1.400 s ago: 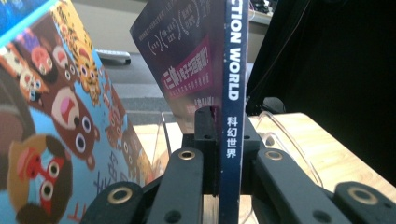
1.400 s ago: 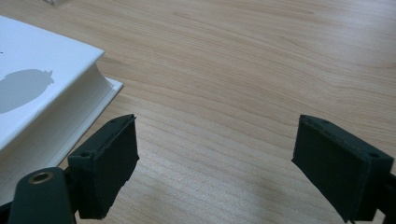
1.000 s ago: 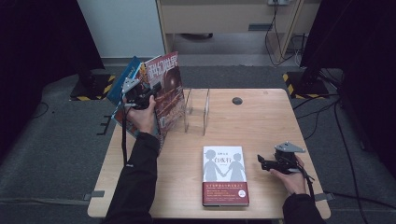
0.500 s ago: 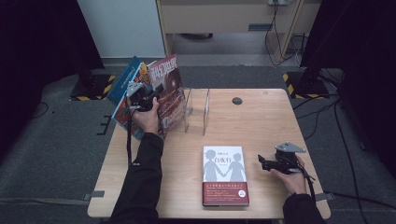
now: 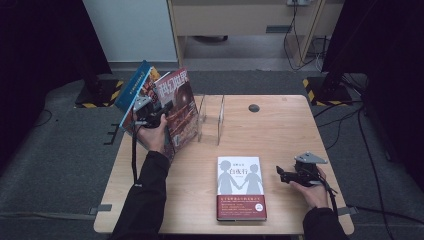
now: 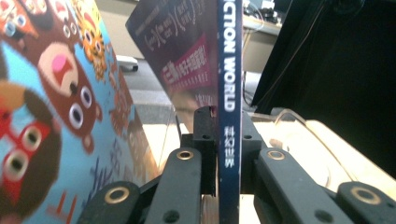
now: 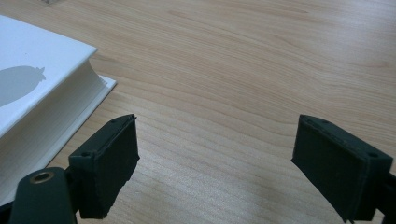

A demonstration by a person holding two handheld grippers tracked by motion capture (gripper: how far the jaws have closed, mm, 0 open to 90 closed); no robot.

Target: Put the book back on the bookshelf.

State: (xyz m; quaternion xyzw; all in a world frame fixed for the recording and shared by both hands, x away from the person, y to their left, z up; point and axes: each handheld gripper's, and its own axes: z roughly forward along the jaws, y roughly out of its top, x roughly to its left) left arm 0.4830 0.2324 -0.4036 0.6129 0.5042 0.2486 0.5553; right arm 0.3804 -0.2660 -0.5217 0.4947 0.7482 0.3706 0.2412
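Fingers of the left gripper (image 5: 161, 111) are clamping the spine of a dark magazine (image 5: 176, 107) — in the left gripper view the blue spine (image 6: 229, 93) is standing upright between the two pads, pressed from both sides. That magazine is leaning at the far left of the tabletop (image 5: 280, 125), just beside a blue picture book (image 5: 134, 86) whose cartoon animals are showing close on the left in the left gripper view. Both are jutting past the tabletop's left edge, so little room is left on that side; just to their right a clear divider rack (image 5: 212, 117) is standing with its slots open.

Fingers of the right gripper (image 5: 281, 174) are standing wide apart with only bare wood between them, resting low near the tabletop's right front edge. A white book (image 5: 240, 186) is lying flat just to their left, its page edge and corner (image 7: 84, 88) near the left finger but not touching it. A broad stretch of open wood is lying between this book and the rack, with a small dark disc (image 5: 254, 108) near the far edge.

Compared with a second ago, the left hand and its magazine are sitting a little lower and tilted more toward the picture book, while the right gripper and the white book are lying where they were.
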